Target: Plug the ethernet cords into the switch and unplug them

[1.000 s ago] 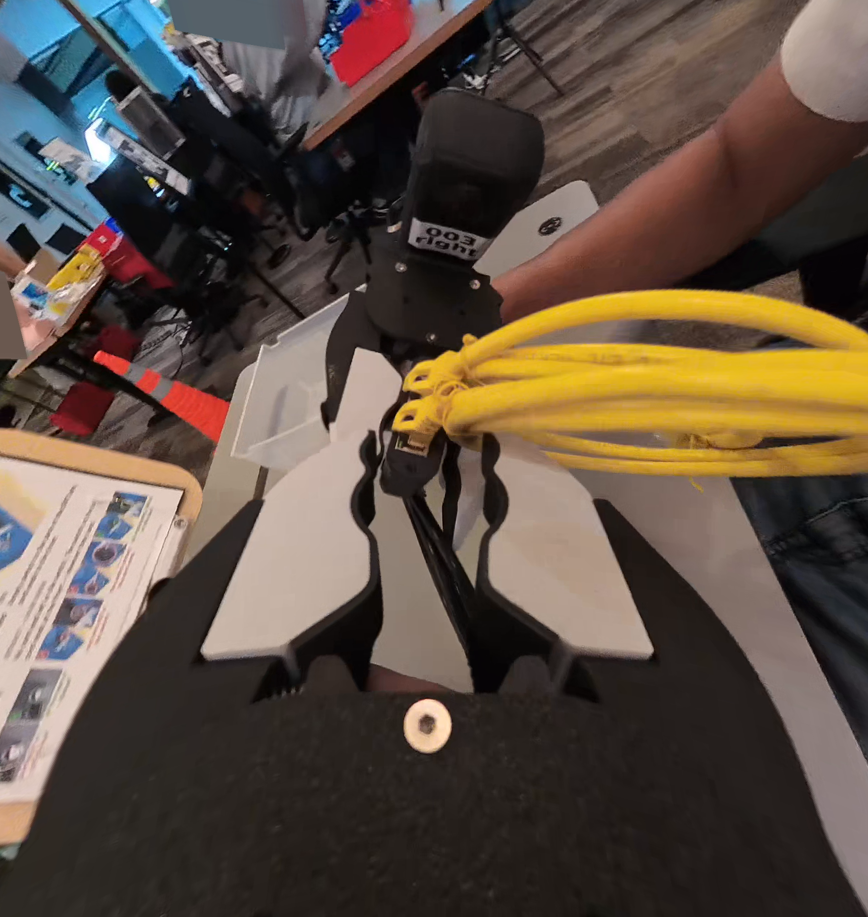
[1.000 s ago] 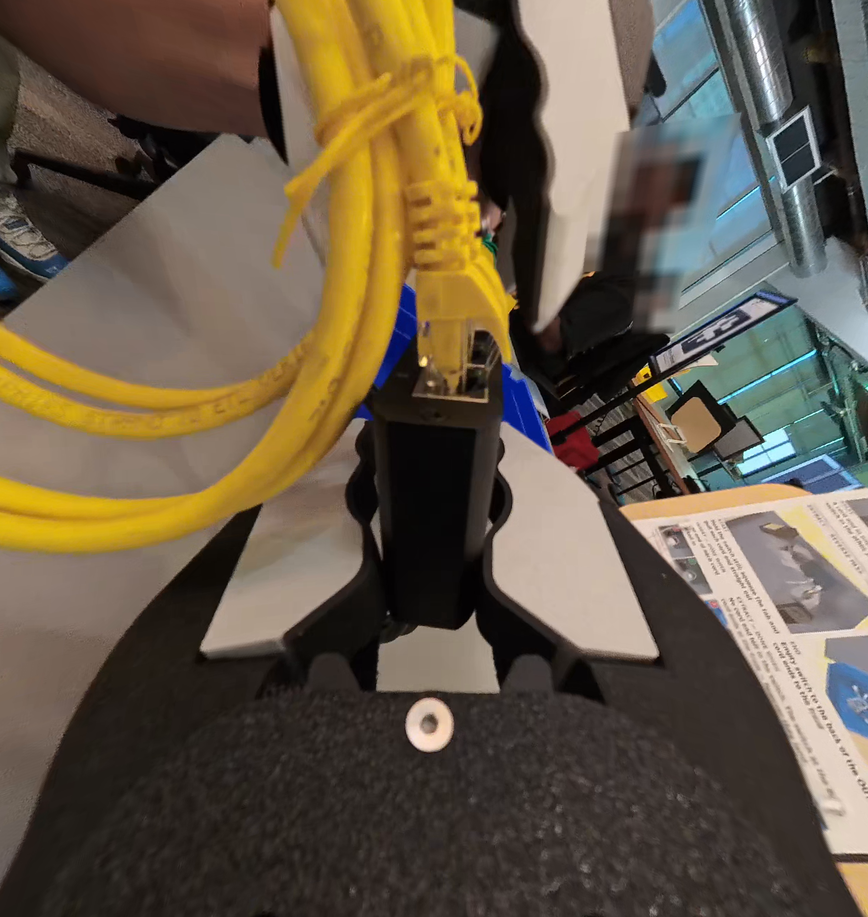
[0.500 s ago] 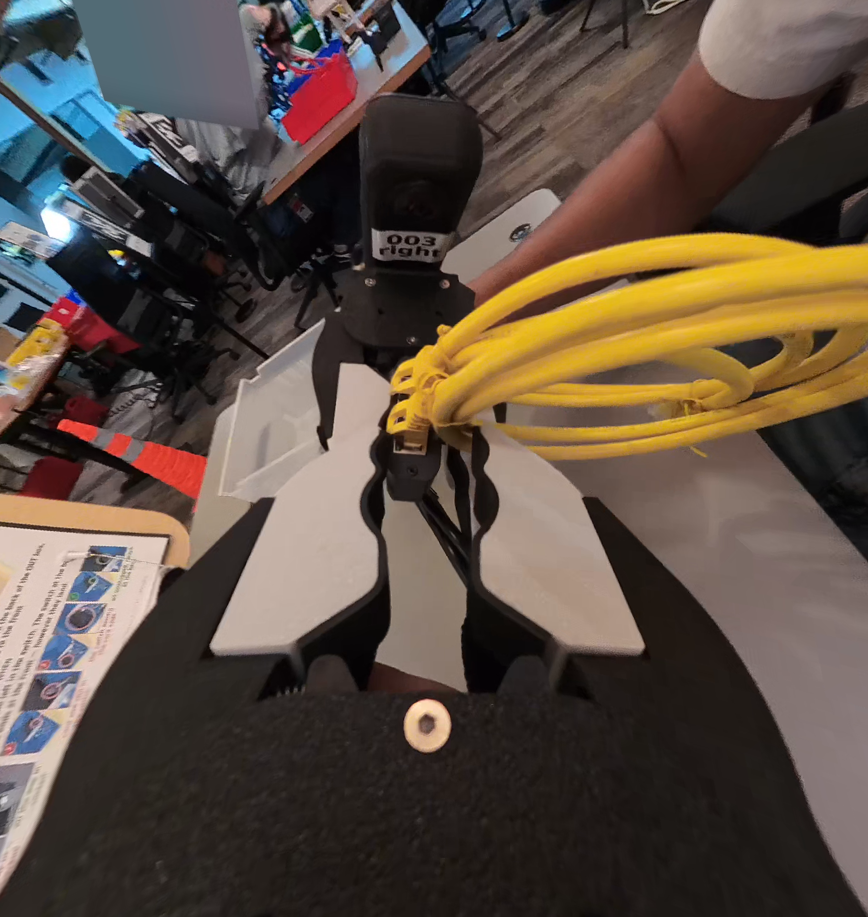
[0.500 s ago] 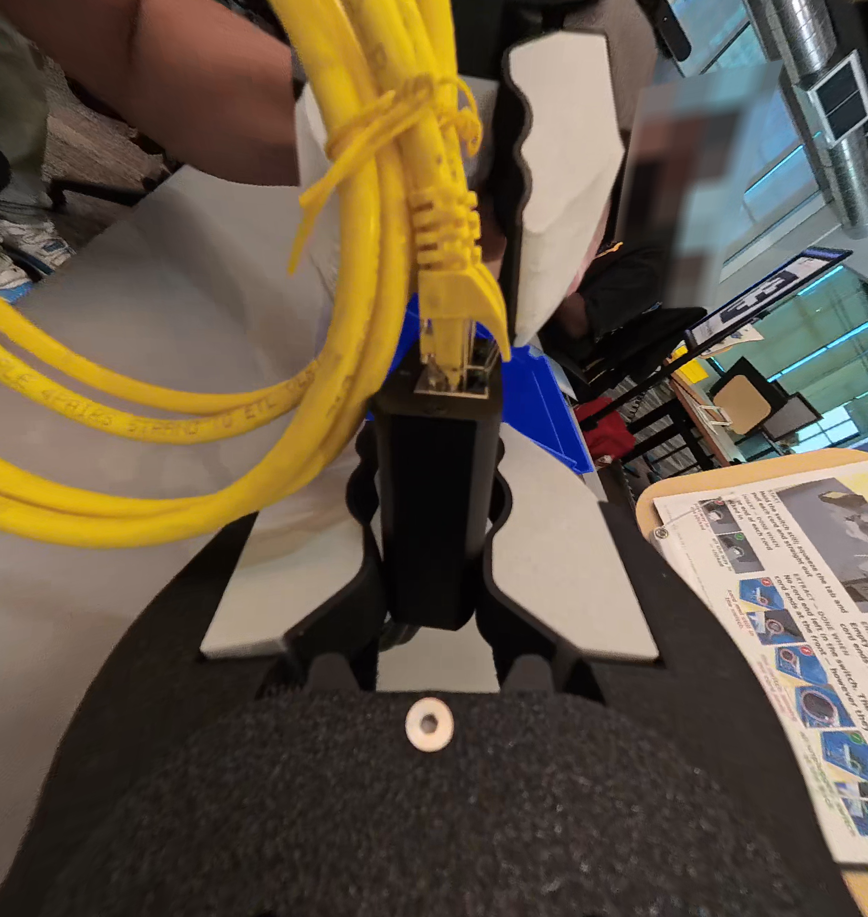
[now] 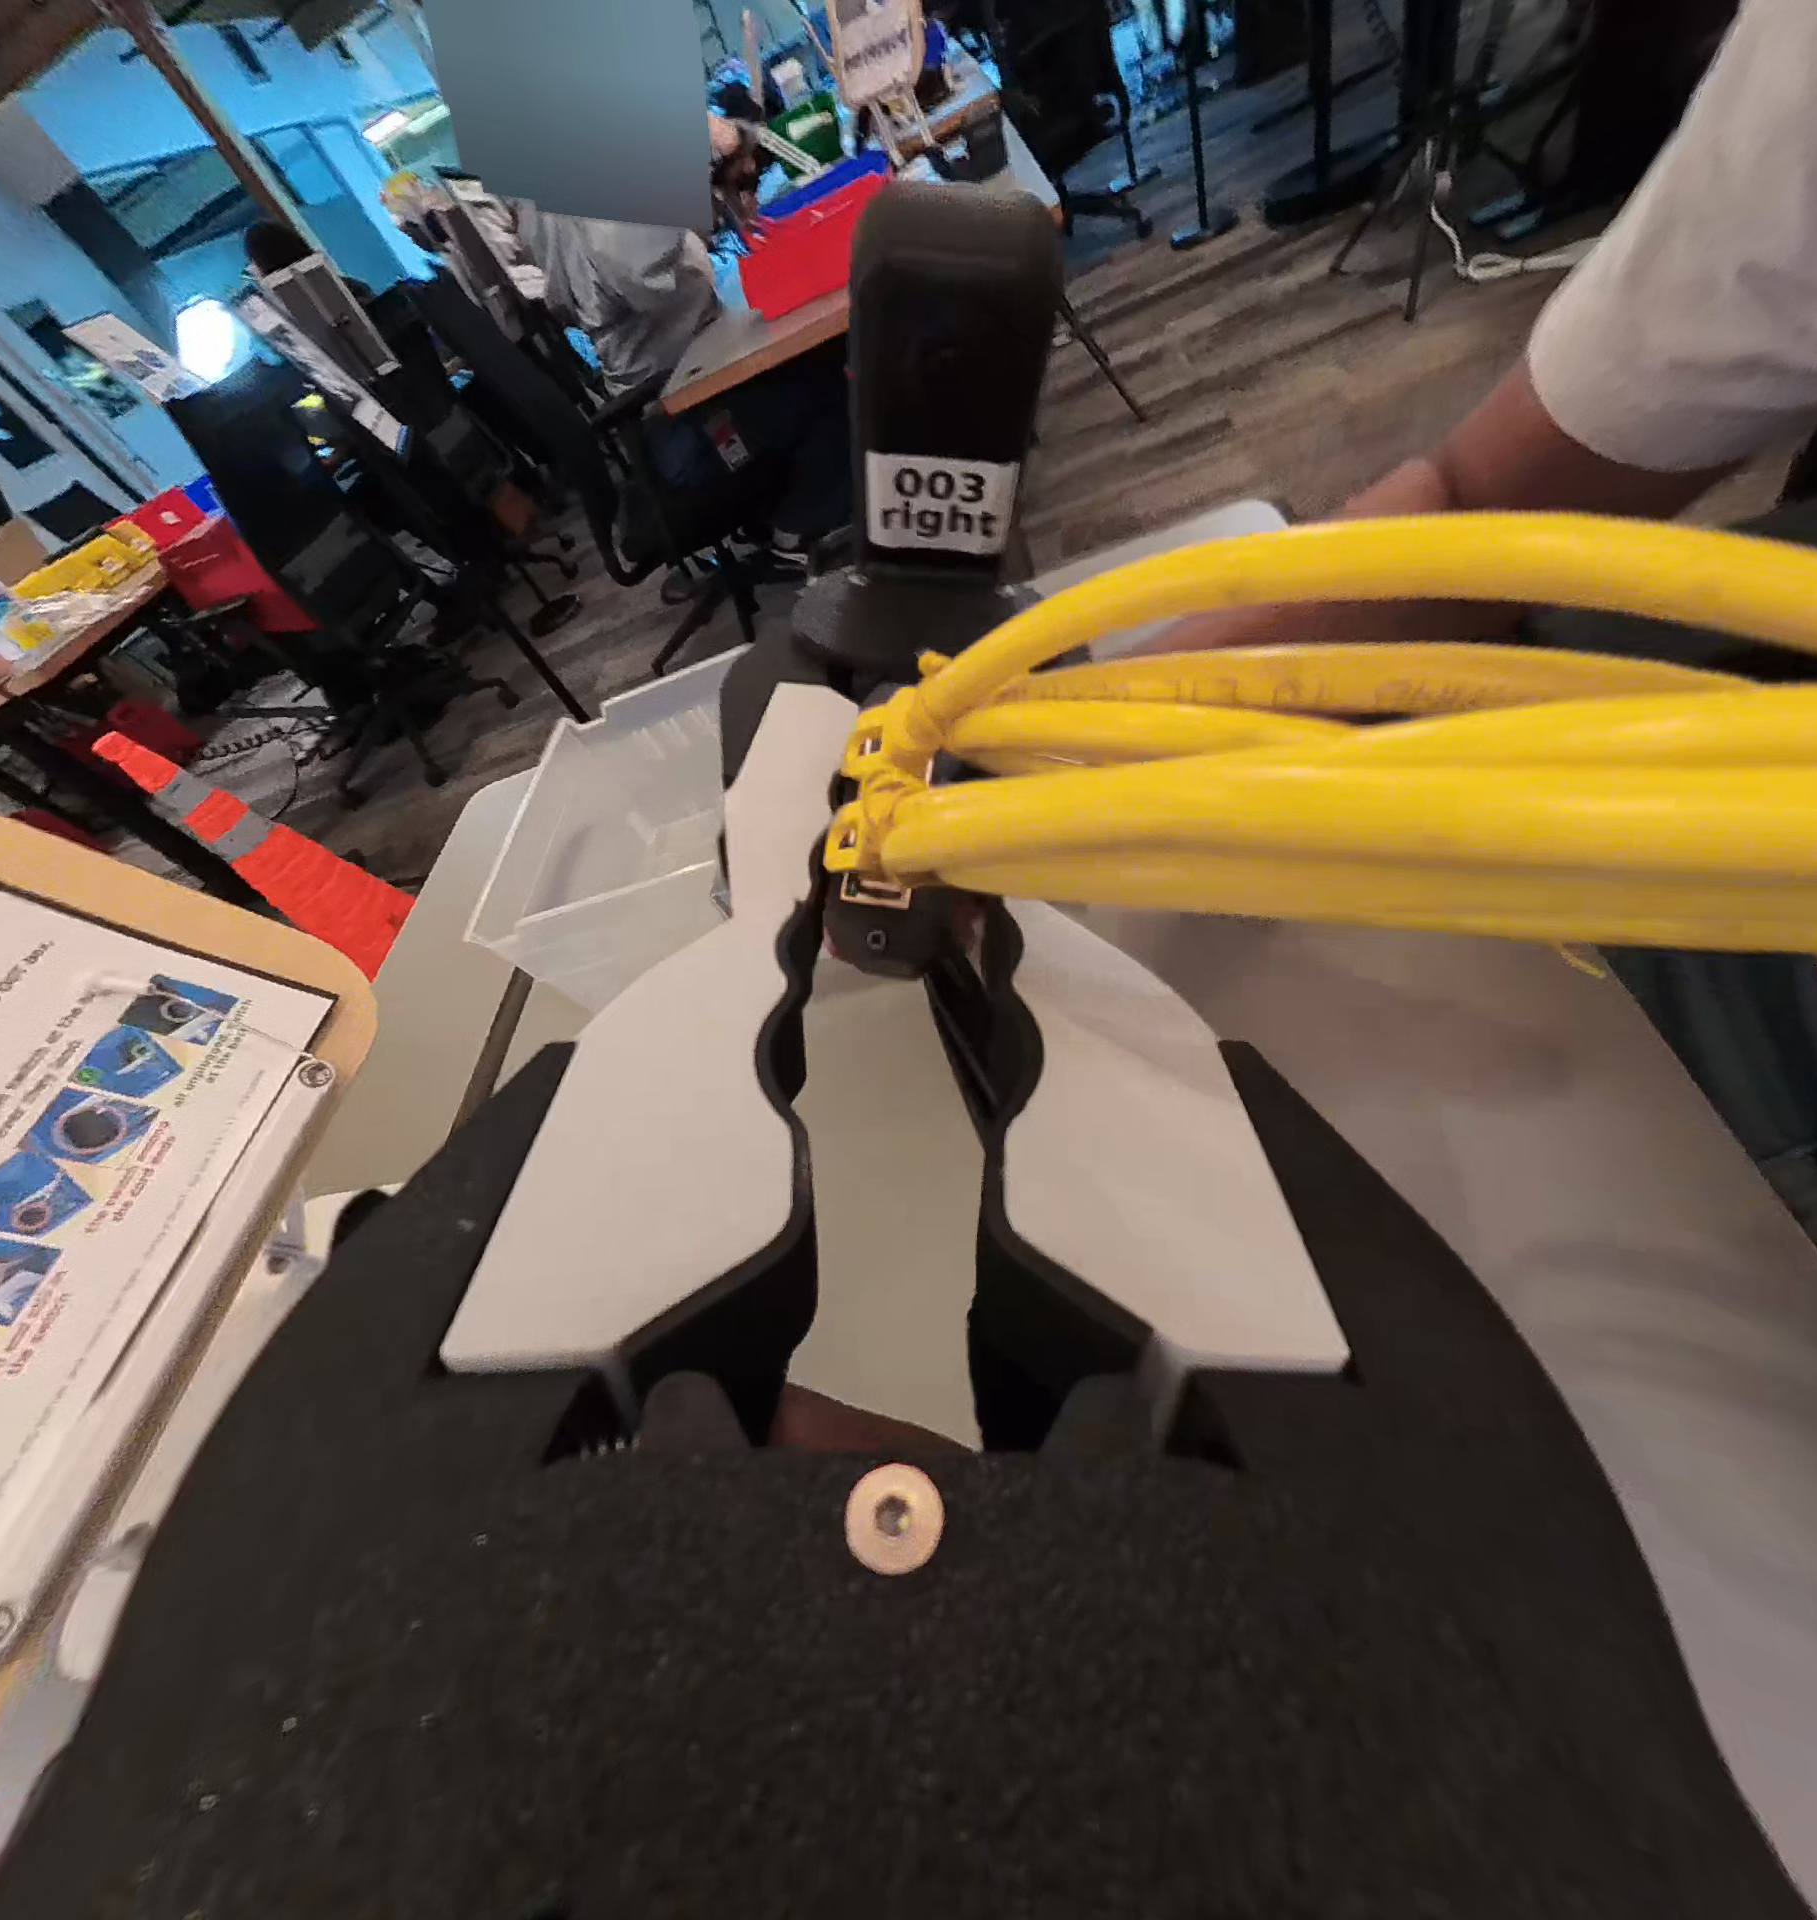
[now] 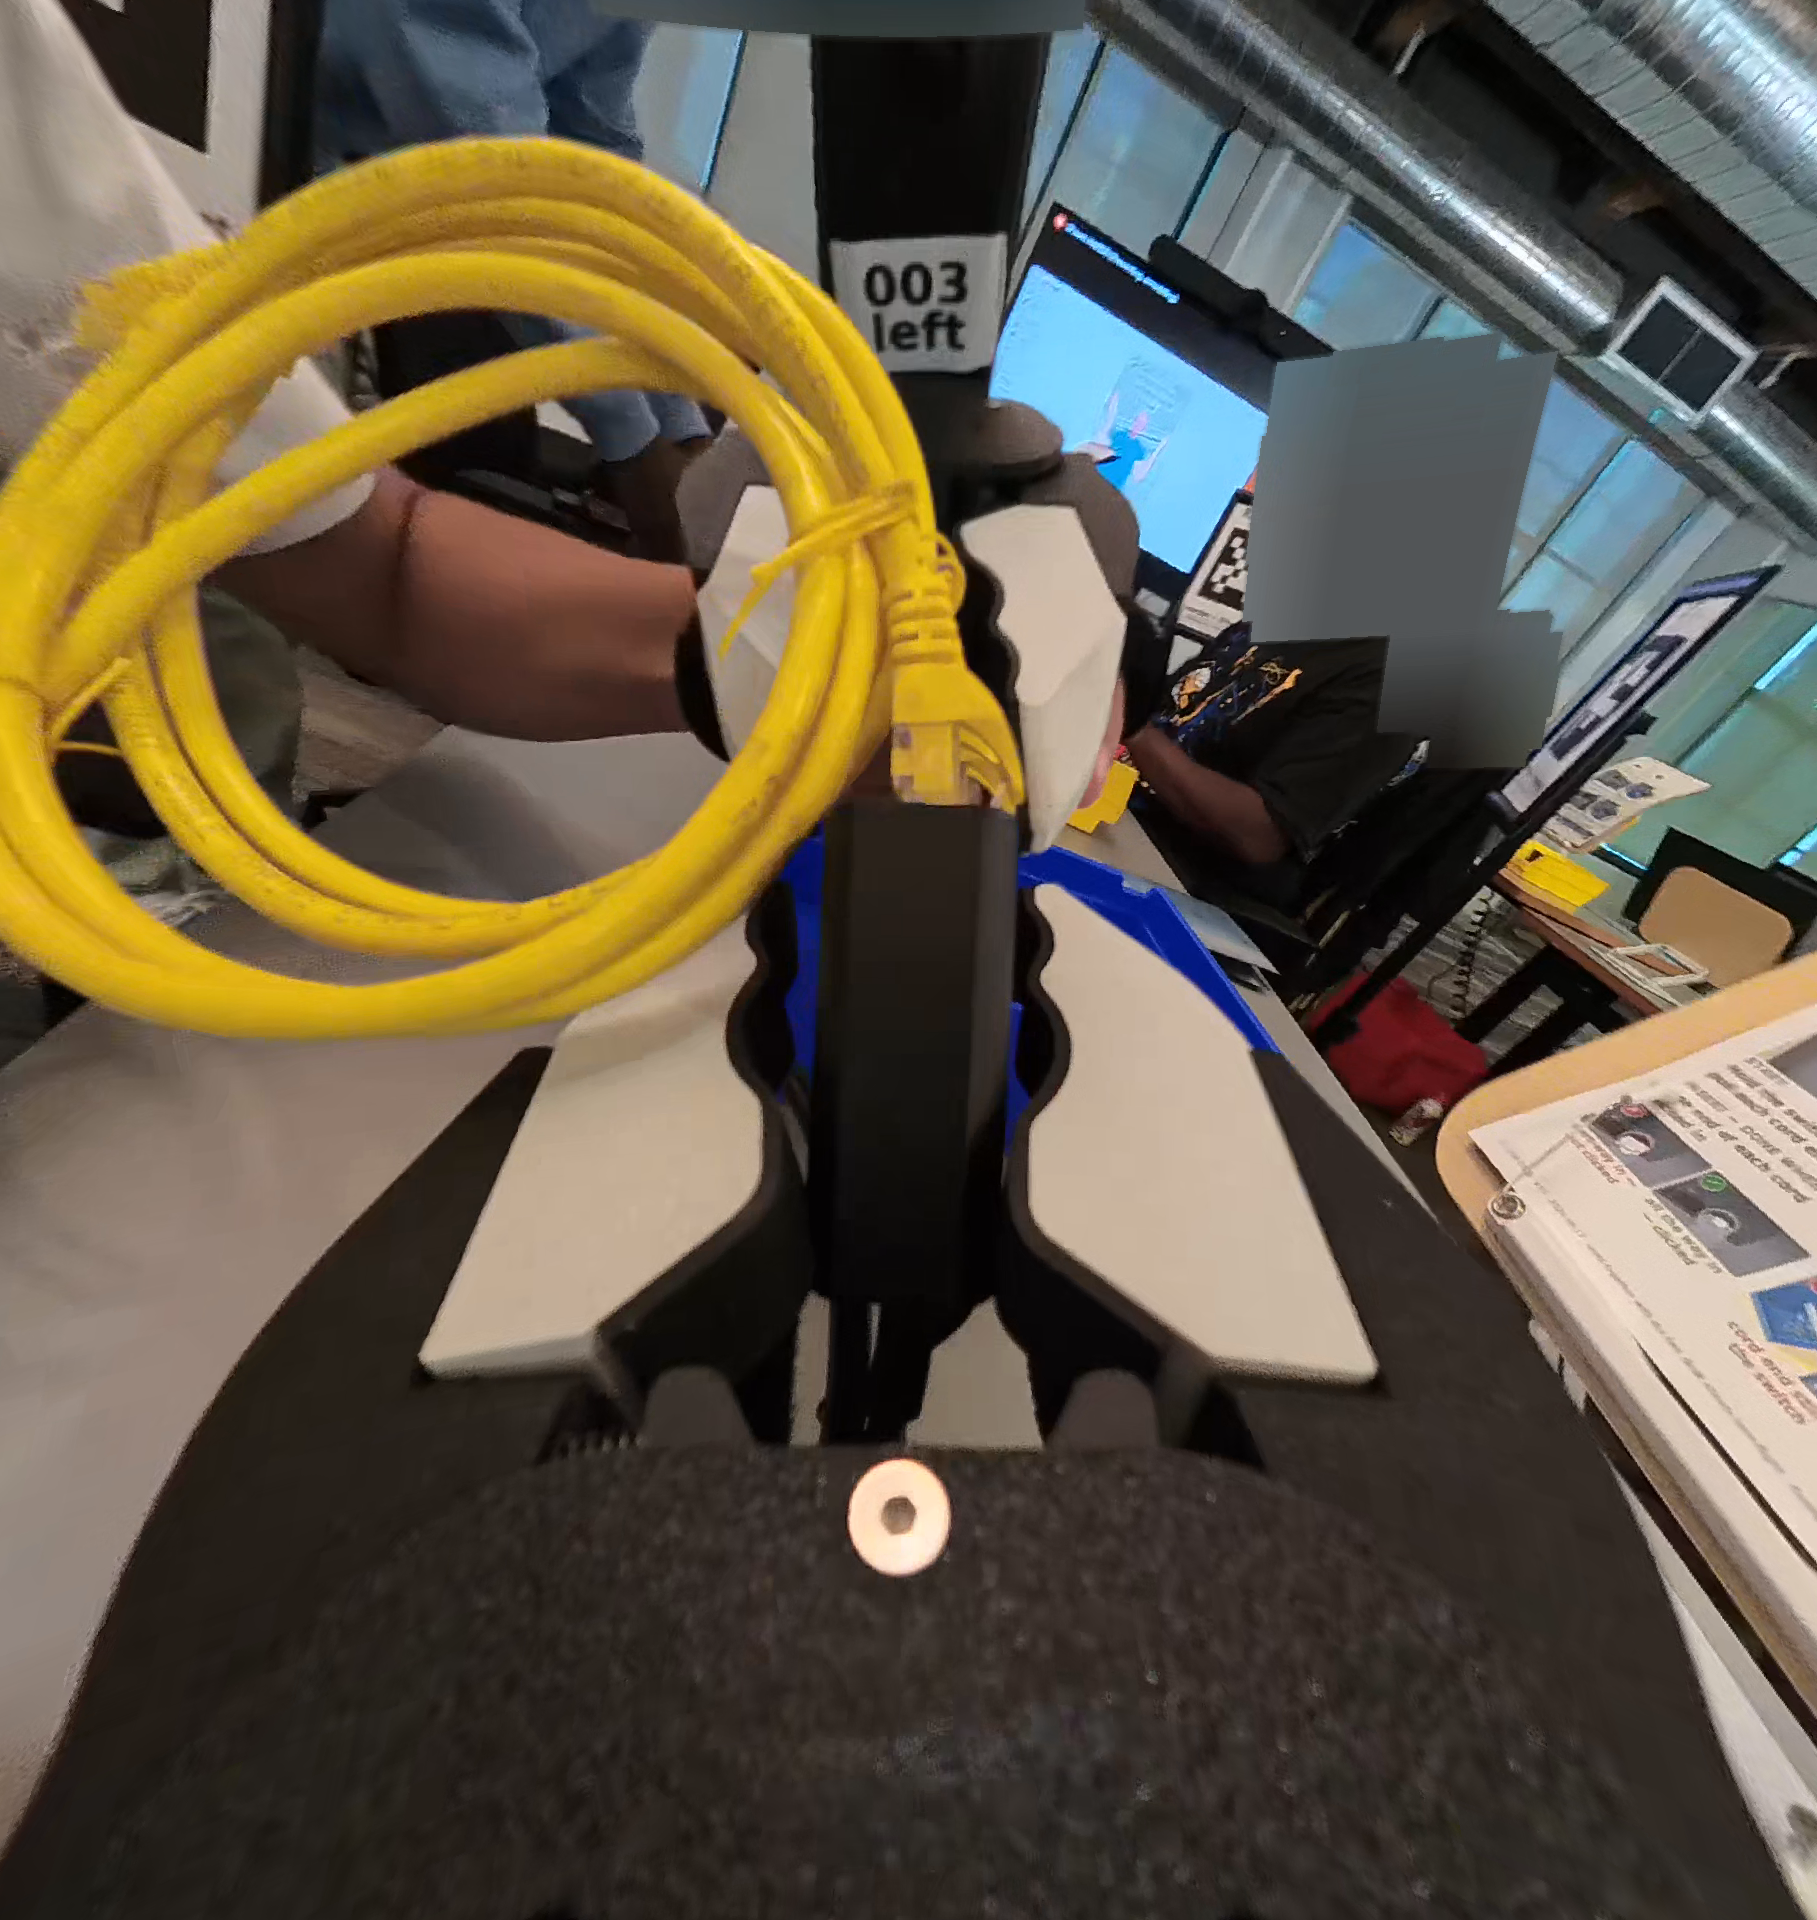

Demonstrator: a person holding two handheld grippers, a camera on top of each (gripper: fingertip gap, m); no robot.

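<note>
- At nine o'clock in the left wrist view, a printed instruction sheet (image 5: 104, 1195) lies on a wooden board on the tabletop (image 5: 1506, 1299), placed where the person can consult it.
- At about ten o'clock, a clear plastic bin (image 5: 613, 831) sits at the tabletop's far edge, likely for parts.
- At the centre, the left tongs (image 5: 899, 925) reach toward the black switch (image 5: 878, 940). Their fingers (image 5: 675, 1091) stand a little apart around the plug end; whether the pads press on it I cannot tell.
- From centre out to three o'clock, the yellow ethernet cord (image 5: 1403, 821) runs as a tied coil, its plug end at the switch's port, so only the plug has to be guided.
- In the right wrist view, the coil (image 6: 416, 644) hangs from nine o'clock to the centre, bundled by a tie so the slack stays out of the way.
- At the centre, the right tongs (image 6: 909, 935) are clamped on the switch (image 6: 914, 1039), holding it upright with the port facing the other tongs, which seems meant to steady it for plugging.
- At twelve o'clock, the yellow plug (image 6: 945, 748) sits at the switch's top; how deep it sits is unclear.
</note>
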